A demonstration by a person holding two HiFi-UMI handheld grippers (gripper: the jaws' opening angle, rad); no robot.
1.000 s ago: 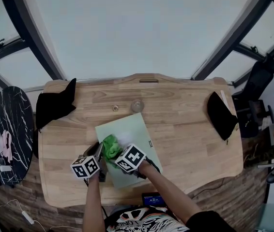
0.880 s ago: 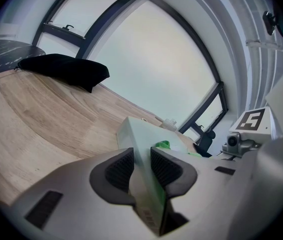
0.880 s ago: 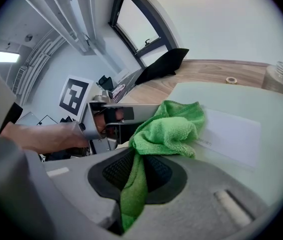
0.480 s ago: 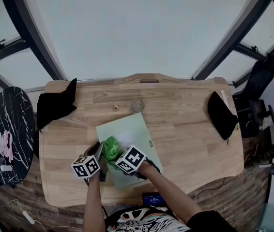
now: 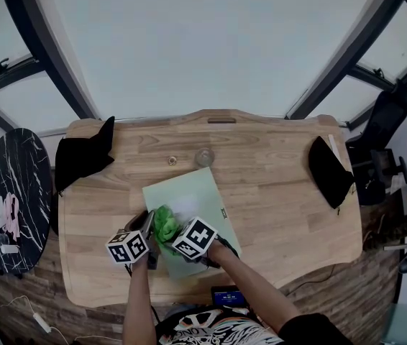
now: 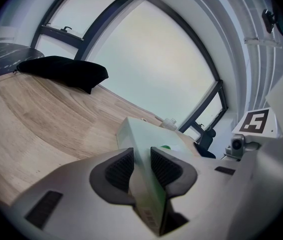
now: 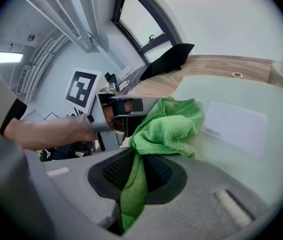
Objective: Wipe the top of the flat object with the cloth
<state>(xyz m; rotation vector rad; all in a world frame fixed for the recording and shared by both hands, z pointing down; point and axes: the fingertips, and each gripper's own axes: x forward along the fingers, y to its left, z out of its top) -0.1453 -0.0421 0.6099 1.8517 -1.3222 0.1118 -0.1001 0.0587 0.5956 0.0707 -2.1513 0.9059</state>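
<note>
Head view: the pale green flat object (image 5: pixel 198 196) lies near the front middle of the wooden surface (image 5: pixel 275 185); the left claw (image 6: pixel 141 163) is clamped on its near edge; the right claw (image 7: pixel 139 171) pinches the green cloth (image 7: pixel 167 124), which rests bunched on the object's top

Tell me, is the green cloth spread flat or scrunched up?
Scrunched up: the green cloth sits bunched in folds on the flat object, one end pinched in the right gripper.

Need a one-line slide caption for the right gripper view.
Right gripper pinches the green cloth atop the pale flat box.
</note>
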